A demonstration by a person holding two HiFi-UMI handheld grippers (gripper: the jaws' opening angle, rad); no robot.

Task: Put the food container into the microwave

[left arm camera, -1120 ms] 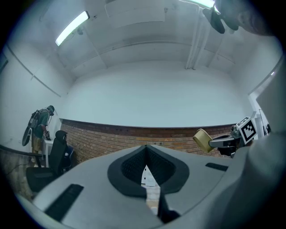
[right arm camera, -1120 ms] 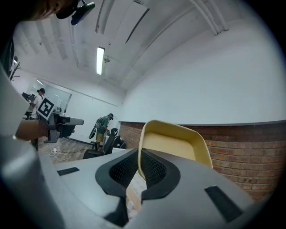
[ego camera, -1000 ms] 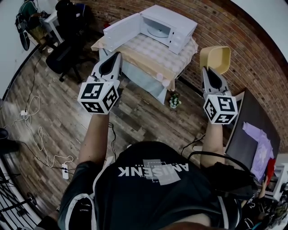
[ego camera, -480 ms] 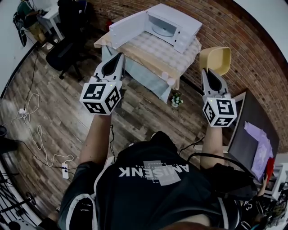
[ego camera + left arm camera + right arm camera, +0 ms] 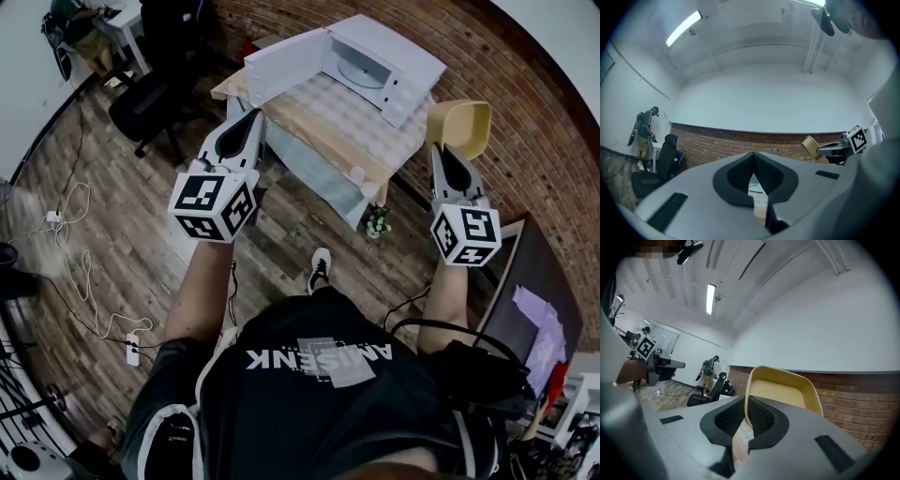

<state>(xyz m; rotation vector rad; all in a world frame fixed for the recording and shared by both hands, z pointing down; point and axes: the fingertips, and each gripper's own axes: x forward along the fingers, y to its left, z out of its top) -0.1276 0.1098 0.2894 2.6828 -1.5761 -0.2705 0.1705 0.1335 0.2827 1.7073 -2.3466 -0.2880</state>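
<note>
A yellow food container (image 5: 460, 127) is held up in the air at the right, its rim pinched by my right gripper (image 5: 441, 150), which is shut on it. In the right gripper view the food container (image 5: 785, 390) rises just beyond the jaws, open side toward the camera. The white microwave (image 5: 389, 58) stands on a cloth-covered table (image 5: 323, 112) ahead, its door (image 5: 286, 64) swung open to the left and the glass turntable visible inside. My left gripper (image 5: 253, 117) is shut with nothing in it, held above the table's near left corner.
A brick wall (image 5: 525, 122) runs behind the table. Black office chairs (image 5: 155, 98) stand at the left, cables and a power strip (image 5: 133, 352) lie on the wooden floor. A small flower pot (image 5: 378, 223) sits by the table's foot. A person (image 5: 645, 133) stands at a far desk.
The table and microwave have drifted right and nearer in the head view as I step forward. Both grippers keep their pose, the right still holding the container.
</note>
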